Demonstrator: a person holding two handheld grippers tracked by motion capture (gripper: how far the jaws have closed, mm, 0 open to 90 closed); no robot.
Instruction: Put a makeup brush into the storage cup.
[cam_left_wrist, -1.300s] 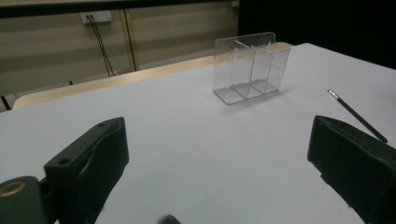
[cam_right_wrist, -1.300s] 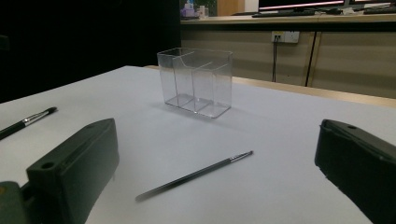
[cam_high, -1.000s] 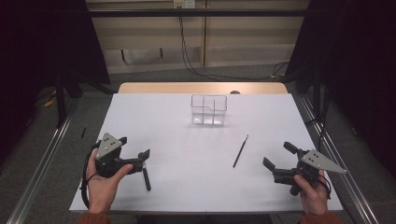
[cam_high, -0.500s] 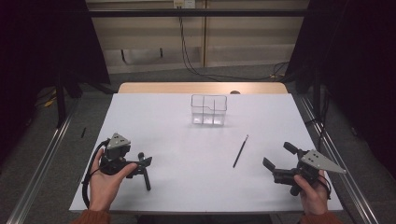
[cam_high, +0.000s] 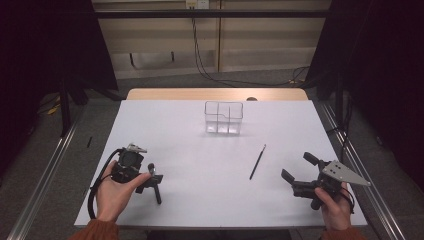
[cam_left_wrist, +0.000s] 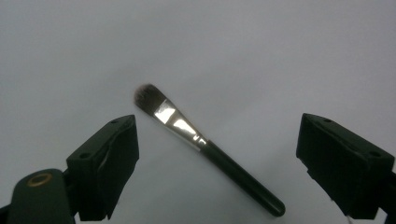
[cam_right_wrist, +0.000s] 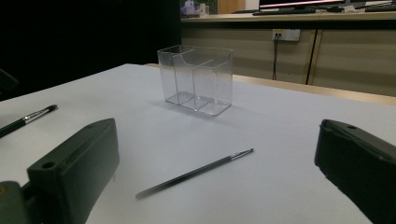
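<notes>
High view, brush: a dark makeup brush lies flat on the bench just beneath the left gripper, long axis running towards the near edge.
High view, others: a thin liner brush lies between both grippers; a clear divided holder stands beyond, well apart.
Left gripper view: fingers spread, having just narrowed slightly; brush between them untouched, bristles up-left, handle down-right.
Right gripper view: right gripper fingers spread, empty; liner brush ahead, holder behind; cabinets beyond.
</notes>
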